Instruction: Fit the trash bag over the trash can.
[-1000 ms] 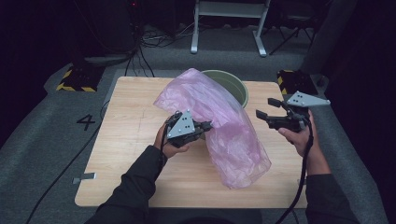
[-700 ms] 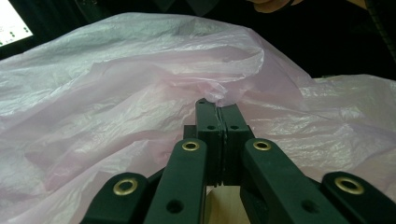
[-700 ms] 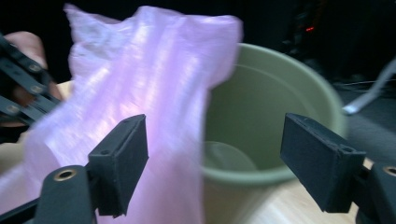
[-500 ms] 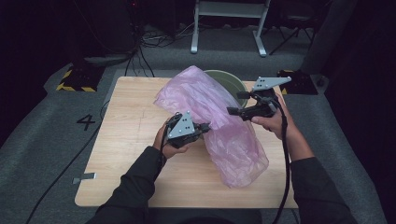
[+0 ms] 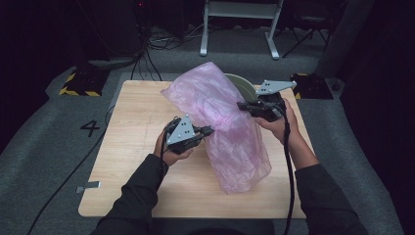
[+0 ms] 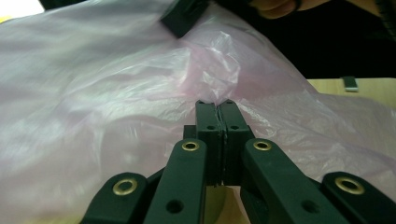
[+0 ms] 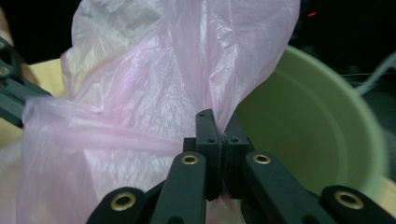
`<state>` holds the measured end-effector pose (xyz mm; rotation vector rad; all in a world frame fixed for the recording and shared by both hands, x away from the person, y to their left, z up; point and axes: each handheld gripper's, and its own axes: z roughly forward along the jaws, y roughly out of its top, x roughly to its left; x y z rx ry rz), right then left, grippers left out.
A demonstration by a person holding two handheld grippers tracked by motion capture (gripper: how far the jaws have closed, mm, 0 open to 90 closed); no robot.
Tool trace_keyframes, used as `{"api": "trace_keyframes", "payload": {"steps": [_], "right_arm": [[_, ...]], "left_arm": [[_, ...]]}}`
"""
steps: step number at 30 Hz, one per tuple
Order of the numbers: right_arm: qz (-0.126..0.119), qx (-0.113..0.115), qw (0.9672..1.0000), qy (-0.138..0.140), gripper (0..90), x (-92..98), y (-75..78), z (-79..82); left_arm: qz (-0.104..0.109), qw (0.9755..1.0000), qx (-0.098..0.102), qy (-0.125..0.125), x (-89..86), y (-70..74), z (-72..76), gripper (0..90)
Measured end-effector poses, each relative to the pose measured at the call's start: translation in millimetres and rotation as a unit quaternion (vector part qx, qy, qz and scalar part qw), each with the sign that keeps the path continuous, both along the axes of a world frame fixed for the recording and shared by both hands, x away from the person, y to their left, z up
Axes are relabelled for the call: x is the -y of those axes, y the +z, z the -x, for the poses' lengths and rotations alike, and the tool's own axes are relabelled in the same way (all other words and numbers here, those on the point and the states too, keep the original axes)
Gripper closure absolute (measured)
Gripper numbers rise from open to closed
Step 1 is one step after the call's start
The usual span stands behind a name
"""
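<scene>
A thin pink plastic bag (image 5: 230,137) lies crumpled across the middle of the wooden table (image 5: 127,122), its far end draped over a pale green bin (image 5: 243,85). My left gripper (image 5: 209,130) is shut on a fold at the bag's left side; in the left gripper view the jaws (image 6: 216,103) pinch the film tight. My right gripper (image 5: 241,105) meets the bag next to the bin's rim. In the right gripper view its jaws (image 7: 212,116) are closed with pink film (image 7: 154,93) caught between them, and the bin's green inside (image 7: 303,135) lies just to the right.
Yellow-and-black striped blocks sit off the table's far left corner (image 5: 77,83) and far right corner (image 5: 313,85). A white metal frame (image 5: 240,24) and cables stand behind. A "4" (image 5: 91,128) marks the grey floor at left, with a small tape piece (image 5: 89,186) nearby.
My right gripper has swung left from the table's right edge to the bag beside the bin and now grips the film. The left gripper has held its fold in place.
</scene>
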<state>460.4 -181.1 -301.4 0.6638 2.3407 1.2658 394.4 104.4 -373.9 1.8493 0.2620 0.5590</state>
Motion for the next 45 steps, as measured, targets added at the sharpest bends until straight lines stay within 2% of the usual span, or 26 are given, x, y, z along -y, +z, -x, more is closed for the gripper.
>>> {"api": "trace_keyframes", "payload": {"steps": [5, 7, 11, 12, 14, 17, 19, 20, 21, 22, 24, 25, 26, 28, 29, 30, 33, 34, 36, 37, 38, 41, 42, 43, 44, 45], "right_arm": [[-0.006, 0.021, 0.9995, -0.021, 89.9, 11.8, 7.2, 11.9], [-0.007, 0.022, 0.9992, -0.031, 89.9, 16.7, 8.4, 17.0], [-0.003, 0.004, 0.9993, -0.038, 89.9, 23.1, 5.6, 23.6], [-0.004, -0.011, 0.9993, -0.035, 89.8, 25.1, 2.0, 26.6], [-0.007, -0.021, 0.9993, -0.032, 89.5, 25.7, -1.8, 31.6], [-0.005, -0.022, 0.9993, -0.031, 87.3, 25.7, -4.4, 37.7], [-0.006, -0.025, 0.999, -0.036, 77.7, 28.0, -7.1, 43.1], [-0.006, -0.025, 0.999, -0.036, 77.7, 28.0, -7.1, 43.1], [-0.005, -0.026, 0.9987, -0.043, 68.0, 28.9, -7.7, 43.6], [0.004, -0.02, 0.9982, -0.057, 52.6, 30.3, -7.4, 43.2], [0.003, -0.017, 0.998, -0.061, 48.4, 31.8, -5.9, 43.0], [-0.022, -0.002, 0.9973, -0.07, 40.5, 36.1, 0.2, 43.7], [-0.022, -0.002, 0.9973, -0.07, 40.5, 36.1, 0.2, 43.7], [-0.054, 0.016, 0.9969, -0.055, 33.3, 41.2, 12.5, 46.0], [-0.054, 0.016, 0.9969, -0.055, 33.3, 41.2, 12.5, 46.0], [-0.071, 0.027, 0.9965, -0.035, 30.5, 42.8, 21.5, 47.0], [-0.073, 0.041, 0.996, -0.03, 30.5, 38.8, 31.8, 43.8], [-0.06, 0.031, 0.9976, -0.019, 29.0, 26.8, 38.6, 32.1], [-0.022, 0.023, 0.9989, -0.033, 28.6, 10.5, 39.9, 13.6], [-0.022, 0.023, 0.9989, -0.033, 28.6, 10.5, 39.9, 13.6], [-0.005, -0.015, 0.9992, -0.037, 28.5, -3.9, 35.9, -7.3], [0.028, -0.045, 0.9976, -0.045, 28.7, -21.2, 25.7, -29.7], [0.028, -0.045, 0.9976, -0.045, 28.7, -21.2, 25.7, -29.7], [0.038, -0.05, 0.9971, -0.042, 32.1, -25.6, 22.0, -34.5], [0.058, -0.059, 0.9963, -0.025, 57.9, -32.0, 15.2, -41.0], [0.073, -0.058, 0.9955, -0.015, 66.4, -34.4, 12.3, -42.7]], "left_arm": [[0.017, 0.9997, 0.002, 0.02, -6.8, 7.1, -1.1, 88.8], [0.012, 0.9996, 0.004, 0.026, -6.1, 11.2, -1.5, 88.9], [0.007, 0.9991, 0.01, 0.042, -4.2, 19.6, -3.3, 88.8], [0.008, 0.9989, 0.011, 0.046, -4.5, 21.8, -3.3, 88.7], [0.01, 0.9985, 0.018, 0.051, -4.5, 26.5, -1.6, 88.6], [0.01, 0.9984, 0.019, 0.052, -3.3, 27.1, -1.1, 88.6], [0.006, 0.9986, 0.014, 0.051, -3.1, 27.1, -2.6, 88.7], [0.005, 0.9986, 0.015, 0.051, -2.9, 26.7, -4.0, 88.7], [0.003, 0.9986, 0.011, 0.053, -2.6, 26.4, -4.7, 88.8], [0.002, 0.9986, 0.01, 0.051, -2.8, 26.1, -5.8, 88.8], [0.0, 0.9988, 0.006, 0.049, -3.1, 25.4, -7.3, 88.8], [0.0, 0.9989, 0.003, 0.047, -3.3, 25.2, -7.7, 88.9], [-0.001, 0.9989, 0.002, 0.047, -3.1, 24.9, -8.3, 88.9], [-0.009, 0.999, -0.001, 0.044, -3.9, 24.8, -10.2, 88.9], [-0.009, 0.9989, -0.004, 0.045, -4.1, 24.4, -11.3, 88.9], [-0.01, 0.9991, -0.005, 0.042, -4.9, 24.4, -12.8, 88.9], [-0.01, 0.9992, -0.011, 0.038, -5.3, 23.9, -15.8, 88.9], [-0.009, 0.9992, -0.013, 0.036, -4.7, 23.9, -16.0, 88.9], [-0.01, 0.9993, -0.01, 0.035, -3.9, 24.3, -15.4, 88.9], [-0.008, 0.9994, -0.012, 0.033, -3.8, 24.4, -15.1, 88.9], [-0.008, 0.9994, -0.013, 0.032, -3.8, 24.4, -14.8, 88.9], [-0.013, 0.9994, -0.013, 0.028, -3.8, 24.6, -15.3, 88.9], [-0.015, 0.9995, -0.012, 0.027, -4.0, 24.7, -15.6, 88.9], [-0.016, 0.9995, -0.012, 0.025, -4.1, 24.8, -15.6, 88.9], [-0.015, 0.9995, -0.012, 0.024, -4.3, 24.9, -15.2, 88.9], [-0.015, 0.9996, -0.012, 0.023, -4.9, 25.0, -14.9, 88.9]]}}
